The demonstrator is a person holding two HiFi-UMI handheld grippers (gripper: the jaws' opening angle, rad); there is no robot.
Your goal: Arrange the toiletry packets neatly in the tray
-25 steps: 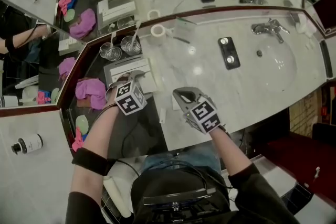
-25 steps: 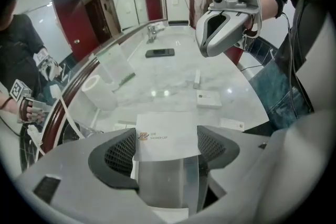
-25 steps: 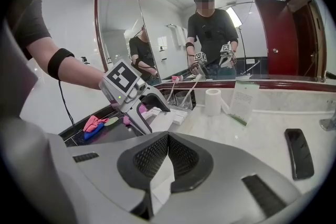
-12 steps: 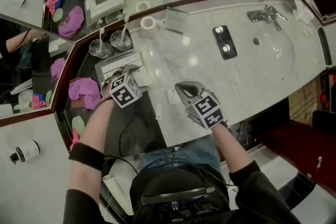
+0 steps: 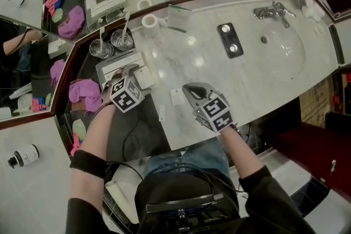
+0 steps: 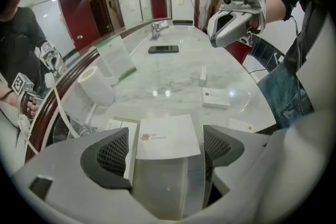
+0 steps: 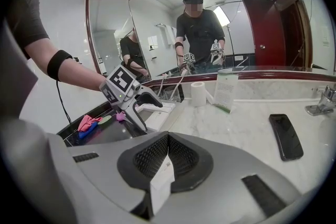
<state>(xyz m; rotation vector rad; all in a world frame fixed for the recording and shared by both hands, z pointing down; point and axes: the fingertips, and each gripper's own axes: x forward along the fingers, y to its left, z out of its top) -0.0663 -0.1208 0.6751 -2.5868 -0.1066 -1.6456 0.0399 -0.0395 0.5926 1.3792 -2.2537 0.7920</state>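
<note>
With the left claw (image 6: 166, 132) just opened wide around a light, stiff white box (image 6: 167, 145) at the tray (image 5: 109, 66) on the desk's left, the right claw (image 7: 167, 157) is clamped on a thin packet (image 7: 160, 186) that looks flimsy and slippery, likely best gripped across its flat faces.

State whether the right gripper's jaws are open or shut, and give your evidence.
Shut: the right gripper has its pads pressed on a thin white packet sticking out between them.
</note>
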